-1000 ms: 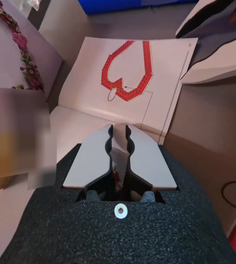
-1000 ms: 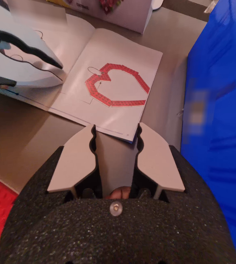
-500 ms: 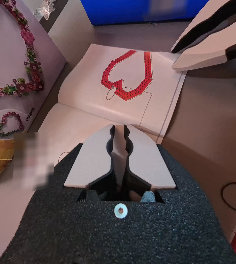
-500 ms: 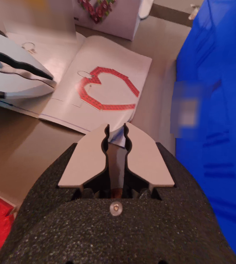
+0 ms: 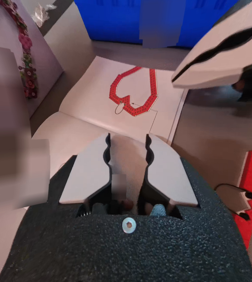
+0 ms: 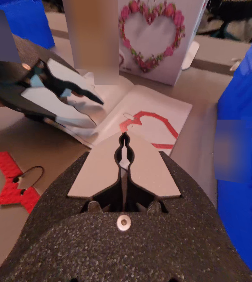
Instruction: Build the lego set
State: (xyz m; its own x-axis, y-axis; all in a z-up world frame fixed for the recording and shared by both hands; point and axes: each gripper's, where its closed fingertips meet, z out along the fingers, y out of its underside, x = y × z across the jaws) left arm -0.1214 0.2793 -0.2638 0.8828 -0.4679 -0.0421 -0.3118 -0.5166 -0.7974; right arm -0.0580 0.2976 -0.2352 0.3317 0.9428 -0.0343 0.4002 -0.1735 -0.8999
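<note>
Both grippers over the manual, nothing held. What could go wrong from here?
1. The right gripper is shut and empty just above the open instruction booklet; lowering it may scuff or shift the page.
2. The red heart frame with its thin cord loop lies close beside that gripper's body; a sideways sweep might snag it.
3. The left gripper, open, hovers nearby; they may collide.

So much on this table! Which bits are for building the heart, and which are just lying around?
For the job:
red lego heart frame
open instruction booklet
set box
left tongs, open
right tongs, shut, empty

Lying about:
blue bin
crumpled clear bag
</note>
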